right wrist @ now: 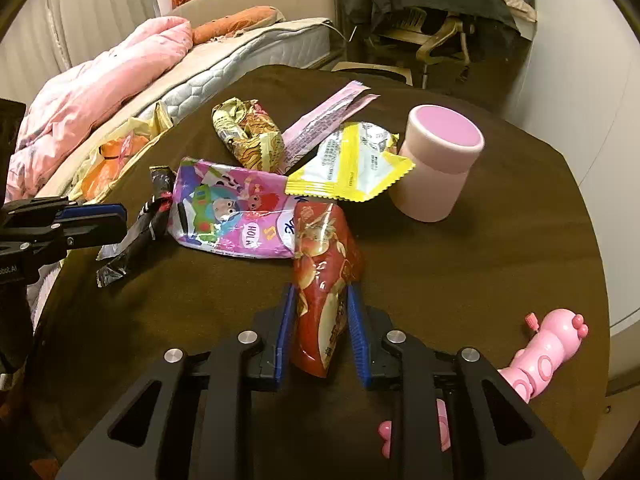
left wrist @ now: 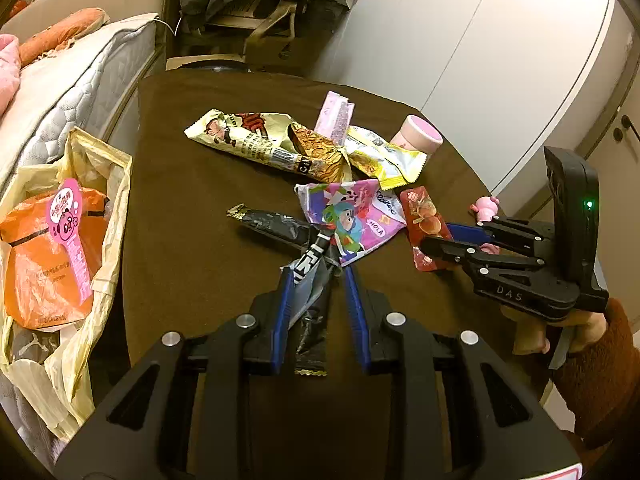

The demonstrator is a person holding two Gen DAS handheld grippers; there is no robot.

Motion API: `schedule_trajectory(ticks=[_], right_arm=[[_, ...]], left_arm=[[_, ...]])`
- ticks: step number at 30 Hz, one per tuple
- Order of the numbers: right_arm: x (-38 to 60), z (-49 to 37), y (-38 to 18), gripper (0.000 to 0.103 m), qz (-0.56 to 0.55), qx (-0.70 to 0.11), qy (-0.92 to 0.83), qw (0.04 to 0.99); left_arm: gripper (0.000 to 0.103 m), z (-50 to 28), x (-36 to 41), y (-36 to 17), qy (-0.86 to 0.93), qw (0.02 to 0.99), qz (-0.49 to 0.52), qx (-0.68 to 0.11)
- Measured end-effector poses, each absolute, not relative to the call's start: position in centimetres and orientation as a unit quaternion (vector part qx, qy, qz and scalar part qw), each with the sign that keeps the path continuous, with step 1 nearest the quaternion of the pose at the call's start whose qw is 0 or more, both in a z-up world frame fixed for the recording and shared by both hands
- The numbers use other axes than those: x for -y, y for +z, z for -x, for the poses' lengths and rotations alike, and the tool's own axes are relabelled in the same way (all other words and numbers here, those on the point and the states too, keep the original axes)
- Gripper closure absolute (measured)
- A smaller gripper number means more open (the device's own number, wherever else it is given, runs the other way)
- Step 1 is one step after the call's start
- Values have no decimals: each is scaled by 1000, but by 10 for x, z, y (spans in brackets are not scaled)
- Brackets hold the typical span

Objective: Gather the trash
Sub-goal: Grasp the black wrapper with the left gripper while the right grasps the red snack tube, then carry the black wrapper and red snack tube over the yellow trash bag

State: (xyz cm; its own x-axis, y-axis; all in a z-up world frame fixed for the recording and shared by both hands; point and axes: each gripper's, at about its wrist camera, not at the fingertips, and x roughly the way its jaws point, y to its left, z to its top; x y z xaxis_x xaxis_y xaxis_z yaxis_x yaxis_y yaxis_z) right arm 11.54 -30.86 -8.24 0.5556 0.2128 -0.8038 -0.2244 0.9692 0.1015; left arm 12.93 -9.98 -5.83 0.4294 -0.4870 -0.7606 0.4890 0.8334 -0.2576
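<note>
Snack wrappers lie scattered on a round brown table [left wrist: 192, 152]. My left gripper [left wrist: 318, 274] is shut on a black foil wrapper [left wrist: 312, 292], which also trails from the left gripper [right wrist: 120, 222] in the right wrist view. My right gripper [right wrist: 322, 294] is shut on a red snack packet [right wrist: 324, 264]; from the left wrist view the right gripper [left wrist: 436, 237] pinches the red packet's [left wrist: 424, 212] near end. Loose on the table are a purple cartoon wrapper [right wrist: 228, 208], a yellow sachet [right wrist: 348, 164], a gold wrapper [left wrist: 260, 140] and a pink strip [left wrist: 336, 116].
A yellow plastic bag [left wrist: 116, 184] hangs open at the table's left edge, holding an orange packet [left wrist: 44, 264]. A pink lidded cup [right wrist: 440, 160] and a pink toy [right wrist: 552, 344] stand on the table's right side. A bed [left wrist: 60, 92] lies beyond the bag.
</note>
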Motion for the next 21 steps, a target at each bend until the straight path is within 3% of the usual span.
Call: schedule_trajectory(ticks=[6,21], right_arm=[[309,-110,-70,86,5,-440,127,889],[307,-104,-53,86,7,-427,121,896]], left_arm=[[78,-138,110,-60,-270,850,-22,-452],[78,-148,121,-66,-263,842,-32,-469]])
